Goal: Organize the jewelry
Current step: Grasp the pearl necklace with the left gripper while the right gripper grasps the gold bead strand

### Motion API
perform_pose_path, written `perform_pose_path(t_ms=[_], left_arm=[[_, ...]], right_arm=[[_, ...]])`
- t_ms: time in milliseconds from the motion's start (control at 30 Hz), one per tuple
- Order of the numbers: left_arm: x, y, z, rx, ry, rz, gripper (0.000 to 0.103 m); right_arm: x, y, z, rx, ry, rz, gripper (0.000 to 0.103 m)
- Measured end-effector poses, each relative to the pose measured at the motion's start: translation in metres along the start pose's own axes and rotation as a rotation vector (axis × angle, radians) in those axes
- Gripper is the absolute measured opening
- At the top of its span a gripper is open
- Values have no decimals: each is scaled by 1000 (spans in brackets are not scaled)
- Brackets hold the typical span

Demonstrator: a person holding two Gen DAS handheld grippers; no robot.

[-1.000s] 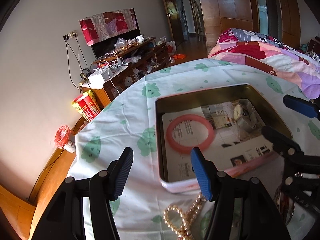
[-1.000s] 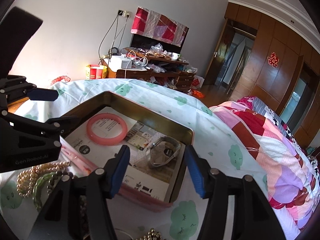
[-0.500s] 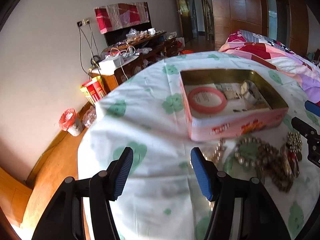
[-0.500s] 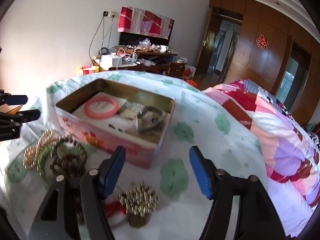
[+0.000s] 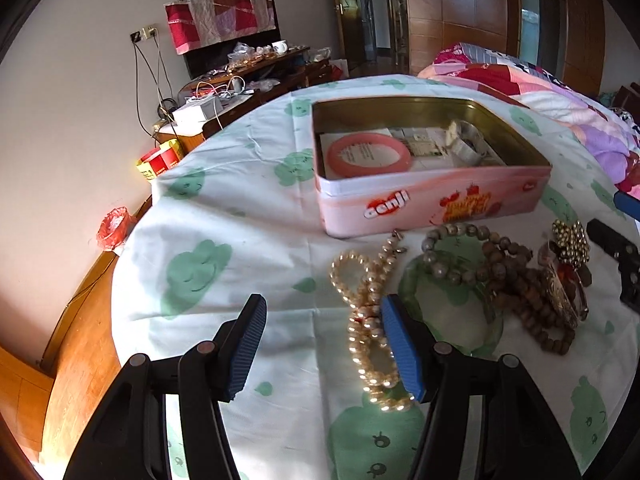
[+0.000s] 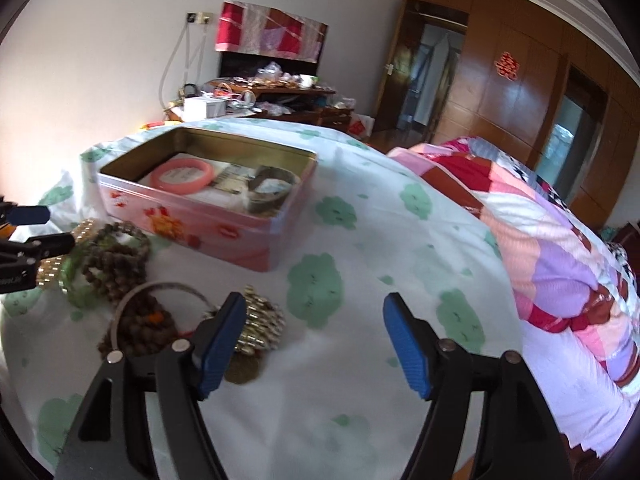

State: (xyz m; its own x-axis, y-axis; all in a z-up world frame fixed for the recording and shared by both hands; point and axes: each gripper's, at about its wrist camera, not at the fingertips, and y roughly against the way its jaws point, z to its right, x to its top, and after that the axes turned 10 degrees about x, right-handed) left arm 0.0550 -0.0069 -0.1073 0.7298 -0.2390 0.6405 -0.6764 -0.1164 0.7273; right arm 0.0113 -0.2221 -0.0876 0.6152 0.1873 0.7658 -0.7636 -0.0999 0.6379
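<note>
An open pink tin (image 5: 432,204) (image 6: 192,220) stands on the table and holds a pink bangle (image 5: 368,154) (image 6: 182,176) and a silver watch (image 5: 466,144) (image 6: 272,192). In front of it lie a pearl necklace (image 5: 368,316), a green bangle (image 5: 452,304), brown bead bracelets (image 5: 524,284) (image 6: 116,260) and a gold bead piece (image 5: 570,236) (image 6: 260,324). My left gripper (image 5: 320,344) is open and empty, its right finger beside the pearls. My right gripper (image 6: 316,340) is open and empty, low over the cloth, right of the gold beads.
The round table wears a white cloth with green prints (image 5: 224,220). A bed with a patchwork quilt (image 6: 560,248) lies to the right. A cluttered wooden cabinet (image 5: 240,84) stands by the far wall. The table edge drops to a wooden floor (image 5: 72,344) at left.
Both grippers have pulled back from over the tin and come down toward the table. The loose jewelry in front of the tin has come into view.
</note>
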Motion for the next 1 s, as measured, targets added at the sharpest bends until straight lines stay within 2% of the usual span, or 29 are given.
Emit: perform_pose_path(t_ms=[100,133,167,233,267,433,500,567,600,633,700,767,1000], left_arm=[[-3,-1,1,-14,0,6,60],[-3,-1,2,-17,-3,9,55],[-3,0,3,-24,-8,14,41],[-4,0,6,-47,-18,7,22],[-4,1,8,-55,-24,10,19],[-4,4,10,-61,-32,25,12],[-4,5,8,-60,-25,28,12],[-3,6,5,-70,-12,25,12],[-3,6,3,-74,-5,26,12],[-2,7,1,-76,2,30,12],[0,10,-1,-71,7,42,12],[2,15,-5,-67,17,54,5],[6,21,-14,-77,35,64,5]], right_arm=[[-2,-1,9,2,-38,-9,73],[-2,0,10,16,-51,-6,73],[-3,1,10,22,-54,-4,73],[-2,0,7,40,-46,0,73],[-1,-1,4,48,-40,-2,73],[-2,-12,-2,88,-26,-30,70],[-3,-17,-2,120,-37,-50,47],[-4,-20,1,181,-59,-66,36],[-5,-18,1,202,-65,-66,24],[-5,-17,0,227,-65,-69,19],[-6,-14,-3,245,-59,-62,15],[-6,-9,-4,260,-62,-46,13],[6,14,-8,263,-51,36,12]])
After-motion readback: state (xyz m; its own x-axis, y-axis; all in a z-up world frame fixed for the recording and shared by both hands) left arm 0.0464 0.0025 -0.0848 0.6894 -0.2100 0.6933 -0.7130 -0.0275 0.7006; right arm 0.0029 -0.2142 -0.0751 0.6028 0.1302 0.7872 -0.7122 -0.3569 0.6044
